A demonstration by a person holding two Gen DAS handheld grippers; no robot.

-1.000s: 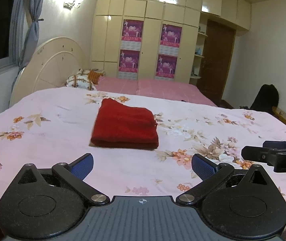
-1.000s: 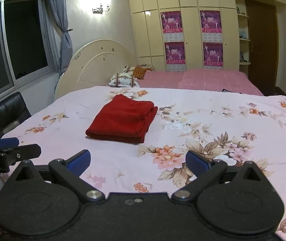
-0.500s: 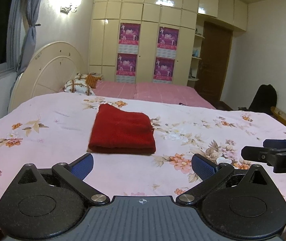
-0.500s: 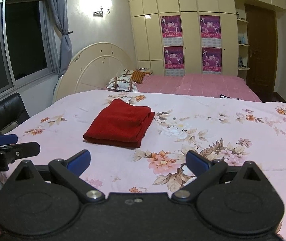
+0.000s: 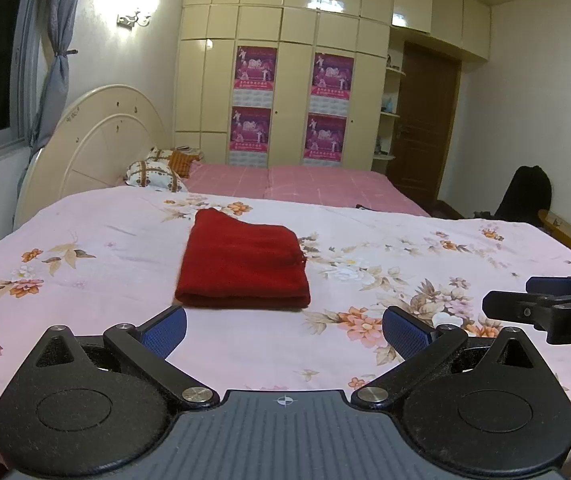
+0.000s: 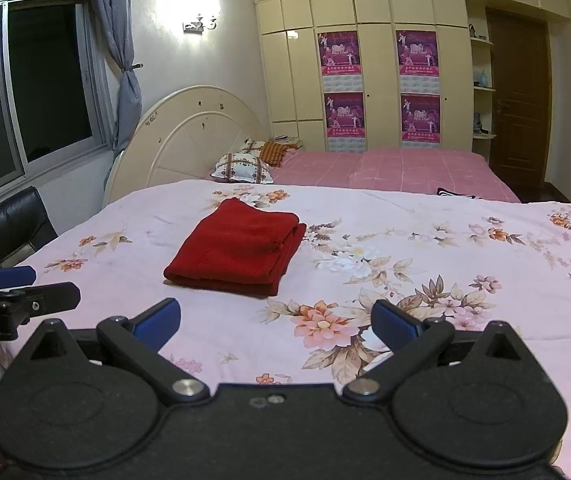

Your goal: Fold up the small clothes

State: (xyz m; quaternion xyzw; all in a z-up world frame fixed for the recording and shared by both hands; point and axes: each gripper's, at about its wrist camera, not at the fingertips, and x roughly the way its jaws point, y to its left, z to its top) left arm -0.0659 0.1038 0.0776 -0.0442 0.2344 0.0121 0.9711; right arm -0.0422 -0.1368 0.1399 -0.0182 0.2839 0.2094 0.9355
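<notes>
The red cloth (image 5: pixel 243 258) looks soft and napped (towel-like); the floral bedsheet (image 5: pixel 425 248) smooth; wardrobe doors (image 5: pixel 293 80) glossy.

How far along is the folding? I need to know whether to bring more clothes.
Done: the red knitted garment lies folded into a neat rectangle on the pink floral bedsheet. In hand: nothing; the left gripper and right gripper are both open and empty, short of the garment. Left: no other unfolded clothes show on the sheet, so this piece looks finished.

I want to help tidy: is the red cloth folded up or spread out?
Folded: the red cloth lies as a neat rectangle with stacked layers at its edge.
</notes>
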